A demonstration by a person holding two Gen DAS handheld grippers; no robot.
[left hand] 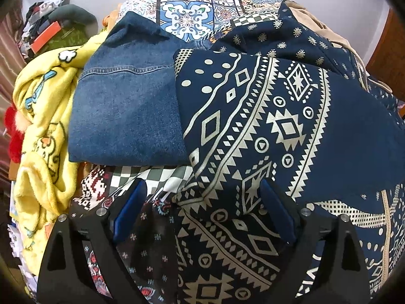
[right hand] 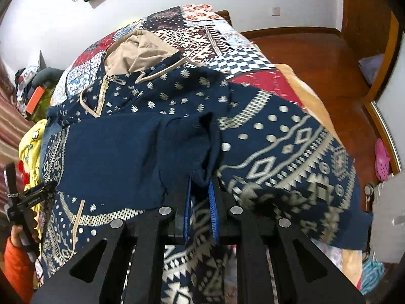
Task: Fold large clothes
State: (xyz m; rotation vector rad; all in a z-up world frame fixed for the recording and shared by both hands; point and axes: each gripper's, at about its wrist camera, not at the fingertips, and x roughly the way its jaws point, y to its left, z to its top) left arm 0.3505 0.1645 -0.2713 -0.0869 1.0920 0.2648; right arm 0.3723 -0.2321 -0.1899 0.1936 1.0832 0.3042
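Right gripper (right hand: pixel 201 190): my fingers are pressed nearly together on a bunched fold of the navy patterned hoodie (right hand: pixel 278 152), plain dark cloth caught between the blue pads at their tips. The printed sleeve or side panel drapes off to the right of them, toward the bed's right edge, blurred.

Left gripper (left hand: pixel 202 202): fingers spread wide, nothing between the pads. They hang over the near part of the same hoodie (left hand: pixel 265 126), just above the print. I cannot tell whether the tips touch the cloth.

Hoodie lies across the middle of the bed (right hand: pixel 248 60), over the patchwork quilt (left hand: pixel 187 17). Its beige-lined hood (right hand: pixel 136 50) points to the far end; zipper and collar are visible there.

Judgement: a side panel or sleeve is being carried inward over the body. To do it well:
- Keep the right pinch firm until the fold lands flat; the fabric looks heavy and may slide.
- Use the left fingers to pin or take the near hem so the body does not drag.
- Lay the edge parallel to the zipper line, then smooth.

Beyond, at the bed's left side: folded denim (left hand: pixel 126 106) touching the hoodie's edge, then a yellow blanket (left hand: pixel 45 131). Avoid snagging either.
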